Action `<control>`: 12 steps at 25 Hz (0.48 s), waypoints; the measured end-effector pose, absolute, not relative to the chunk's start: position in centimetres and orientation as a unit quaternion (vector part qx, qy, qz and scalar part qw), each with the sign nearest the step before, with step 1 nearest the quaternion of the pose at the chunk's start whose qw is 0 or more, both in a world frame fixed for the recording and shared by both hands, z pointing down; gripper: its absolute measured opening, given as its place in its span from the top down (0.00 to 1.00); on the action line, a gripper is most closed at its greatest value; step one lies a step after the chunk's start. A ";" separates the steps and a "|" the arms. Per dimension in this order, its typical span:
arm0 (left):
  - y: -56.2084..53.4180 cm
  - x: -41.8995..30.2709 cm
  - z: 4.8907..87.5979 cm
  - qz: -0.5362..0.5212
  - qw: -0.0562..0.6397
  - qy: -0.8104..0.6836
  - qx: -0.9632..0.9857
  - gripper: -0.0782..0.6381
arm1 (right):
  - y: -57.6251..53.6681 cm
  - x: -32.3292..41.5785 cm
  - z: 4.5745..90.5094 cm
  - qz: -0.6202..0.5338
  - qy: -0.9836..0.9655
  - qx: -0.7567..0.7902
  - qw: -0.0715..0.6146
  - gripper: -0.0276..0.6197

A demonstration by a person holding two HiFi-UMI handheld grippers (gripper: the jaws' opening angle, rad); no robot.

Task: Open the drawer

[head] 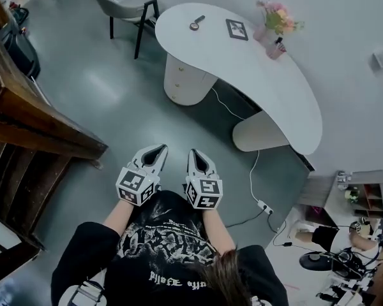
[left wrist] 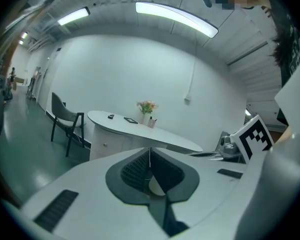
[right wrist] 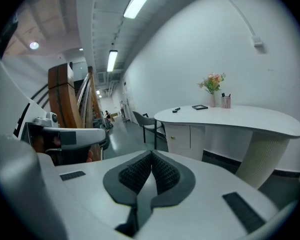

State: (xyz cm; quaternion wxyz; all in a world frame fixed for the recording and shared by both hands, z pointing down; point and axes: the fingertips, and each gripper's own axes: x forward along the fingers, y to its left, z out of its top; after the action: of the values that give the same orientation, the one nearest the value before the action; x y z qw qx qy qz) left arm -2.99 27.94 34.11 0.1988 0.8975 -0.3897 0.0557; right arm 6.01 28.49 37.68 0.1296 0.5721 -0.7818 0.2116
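Note:
The drawer unit (head: 180, 80) is a rounded white pedestal with small knobs under the left end of a curved white desk (head: 242, 62); its drawers look closed. It also shows in the left gripper view as drawer unit (left wrist: 106, 144) and in the right gripper view as drawer unit (right wrist: 180, 135). Both grippers are held side by side in front of the person, well short of the desk. My left gripper (head: 155, 150) and right gripper (head: 196, 153) point toward it. The left gripper (left wrist: 150, 153) is shut and empty, and so is the right gripper (right wrist: 151, 157).
A grey chair (head: 126, 6) stands left of the desk. On the desk are a flower vase (head: 276, 19), a framed marker card (head: 237, 29) and a small dark object (head: 196, 23). Wooden stairs (head: 25, 132) rise at left. A cable and power strip (head: 263, 206) lie on the floor.

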 end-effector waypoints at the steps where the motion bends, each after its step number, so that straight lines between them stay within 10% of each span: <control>1: 27.5 -3.4 34.2 0.058 0.198 -0.387 0.899 0.86 | 28.2 5.5 37.7 0.212 -0.781 0.573 0.130 0.92; 12: 24.8 -6.1 34.4 0.061 0.195 -0.400 0.893 0.86 | 26.6 3.4 36.9 0.199 -0.774 0.588 0.127 0.92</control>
State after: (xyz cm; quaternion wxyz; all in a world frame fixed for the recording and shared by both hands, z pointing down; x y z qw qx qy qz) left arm -6.14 24.76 34.36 0.1948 0.8933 -0.4005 0.0610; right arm 3.38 26.57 36.94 0.1267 0.5877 -0.7738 0.1994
